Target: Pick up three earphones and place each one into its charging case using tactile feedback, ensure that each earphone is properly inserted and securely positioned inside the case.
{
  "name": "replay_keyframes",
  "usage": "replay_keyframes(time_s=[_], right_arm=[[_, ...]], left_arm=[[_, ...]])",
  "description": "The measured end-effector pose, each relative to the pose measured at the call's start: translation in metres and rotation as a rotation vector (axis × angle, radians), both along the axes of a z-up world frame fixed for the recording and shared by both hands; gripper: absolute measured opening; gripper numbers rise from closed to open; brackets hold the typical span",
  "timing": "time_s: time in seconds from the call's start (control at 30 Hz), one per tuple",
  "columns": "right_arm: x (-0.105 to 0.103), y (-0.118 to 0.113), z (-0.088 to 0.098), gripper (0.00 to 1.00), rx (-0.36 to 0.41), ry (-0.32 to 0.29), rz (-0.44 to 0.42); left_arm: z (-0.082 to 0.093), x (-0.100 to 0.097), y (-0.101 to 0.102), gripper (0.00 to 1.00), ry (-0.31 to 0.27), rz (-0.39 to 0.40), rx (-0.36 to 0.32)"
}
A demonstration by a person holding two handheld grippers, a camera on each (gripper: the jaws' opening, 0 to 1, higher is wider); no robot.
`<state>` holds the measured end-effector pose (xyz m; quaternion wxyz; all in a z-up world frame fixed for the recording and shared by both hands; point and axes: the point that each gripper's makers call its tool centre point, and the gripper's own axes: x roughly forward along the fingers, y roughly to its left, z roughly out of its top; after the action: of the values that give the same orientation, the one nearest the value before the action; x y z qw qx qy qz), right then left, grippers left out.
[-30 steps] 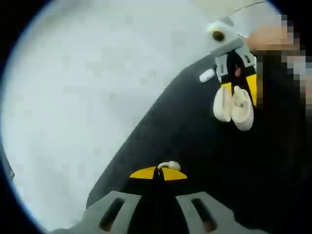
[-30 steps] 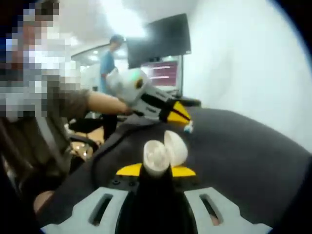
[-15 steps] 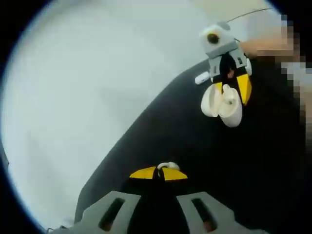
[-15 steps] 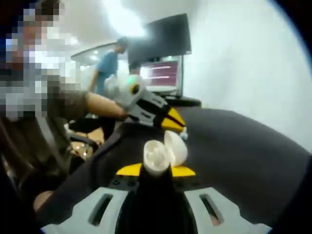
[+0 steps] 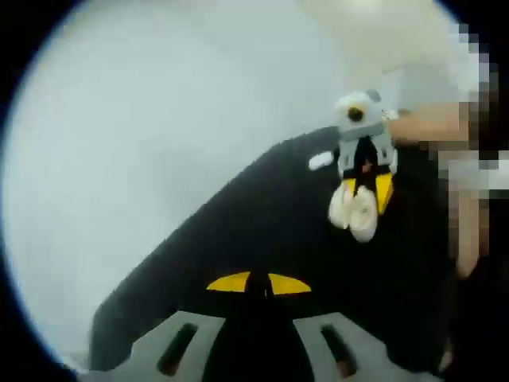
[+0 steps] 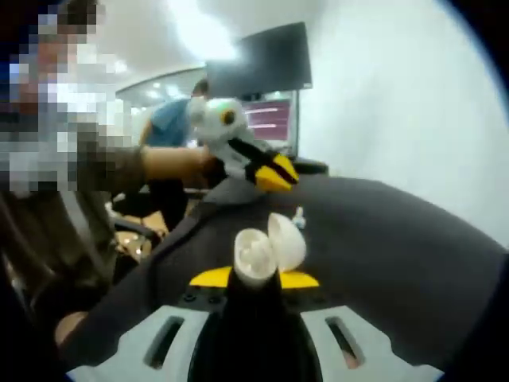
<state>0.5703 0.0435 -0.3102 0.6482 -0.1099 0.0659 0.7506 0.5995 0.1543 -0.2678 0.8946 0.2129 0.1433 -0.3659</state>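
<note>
You are clamping one glossy white oval charging case (image 6: 269,248), its lid hinged open, between the yellow-tipped jaws of your right gripper (image 6: 254,278) at the lower centre of the right gripper view. In the left gripper view that same case (image 5: 354,211) is hanging from the right gripper (image 5: 363,191) at the upper right, above the black cloth-covered table (image 5: 270,231).

Your left gripper (image 5: 258,284) is showing its two yellow jaw tips drawn together at the lower centre of its own view, with nothing visible between them. In the right gripper view it (image 6: 274,177) is hovering above the table (image 6: 398,247), upper centre.

One small white earphone (image 6: 298,215) is lying on the black surface just above the open case and below the left gripper's tips. A second small white object (image 5: 320,161), too blurred to identify, is lying near the table's far edge in the left gripper view.

One dark wall monitor (image 6: 258,64) is hanging at the upper centre, and one person in a blue shirt (image 6: 171,127) is standing behind.
</note>
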Motion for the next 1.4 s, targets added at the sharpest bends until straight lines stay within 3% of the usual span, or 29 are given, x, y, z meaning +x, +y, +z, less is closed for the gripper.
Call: replay_keyframes(time_s=[0.03, 0.1, 0.17, 0.23, 0.3, 0.4, 0.5, 0.57, 0.67, 0.8, 0.87, 0.93, 1.03, 1.17, 1.23, 1.4], right_arm=[[0.0, 0.0, 0.0, 0.21, 0.0, 0.0, 0.0], [0.0, 0.0, 0.0, 0.21, 0.0, 0.0, 0.0], [-0.001, 0.0, 0.0, 0.21, 0.0, 0.0, 0.0], [-0.001, 0.0, 0.0, 0.21, 0.0, 0.0, 0.0], [0.0, 0.0, 0.0, 0.21, 0.0, 0.001, -0.001], [0.0, 0.0, 0.0, 0.21, 0.0, -0.001, 0.0], [0.0, 0.0, 0.0, 0.21, 0.0, 0.001, 0.001], [0.001, 0.0, 0.0, 0.21, 0.0, 0.003, 0.001], [0.001, -0.001, 0.0, 0.21, 0.0, 0.001, 0.002], [0.0, -0.001, 0.0, 0.21, 0.0, 0.002, 0.003], [-0.001, -0.001, 0.0, 0.21, 0.0, 0.001, 0.003], [-0.001, -0.001, 0.0, 0.21, 0.0, -0.001, 0.003], [-0.001, -0.001, 0.0, 0.21, -0.001, -0.001, 0.003], [-0.001, -0.001, 0.0, 0.21, -0.001, 0.002, 0.003], [0.0, -0.001, 0.0, 0.21, -0.001, 0.003, 0.003], [-0.001, -0.001, 0.0, 0.21, -0.002, 0.001, 0.002]], left_arm=[[-0.001, -0.002, -0.003, 0.15, 0.096, -0.06, -0.077], [-0.001, 0.0, 0.0, 0.17, 0.197, -0.095, -0.153], [0.0, 0.009, 0.005, 0.16, 0.207, -0.117, -0.166], [-0.004, 0.015, 0.009, 0.16, 0.237, -0.135, -0.162], [-0.016, 0.013, 0.008, 0.16, 0.284, -0.194, -0.116], [-0.032, 0.017, 0.009, 0.15, 0.317, -0.199, -0.047], [-0.04, 0.022, 0.003, 0.14, 0.309, -0.204, -0.016], [-0.038, 0.024, -0.002, 0.14, 0.315, -0.216, -0.056], [-0.036, 0.023, -0.005, 0.13, 0.308, -0.225, -0.062], [-0.037, 0.023, -0.004, 0.04, 0.329, -0.217, -0.063], [-0.037, 0.019, -0.002, 0.04, 0.345, -0.22, -0.057], [-0.028, 0.015, -0.007, 0.04, 0.372, -0.219, -0.136], [-0.015, 0.008, -0.013, 0.04, 0.33, -0.231, -0.172], [0.012, -0.013, -0.042, 0.04, 0.26, -0.295, -0.198], [0.019, -0.022, -0.058, 0.04, 0.235, -0.323, -0.174], [0.016, -0.031, -0.086, 0.04, 0.243, -0.312, -0.089]])
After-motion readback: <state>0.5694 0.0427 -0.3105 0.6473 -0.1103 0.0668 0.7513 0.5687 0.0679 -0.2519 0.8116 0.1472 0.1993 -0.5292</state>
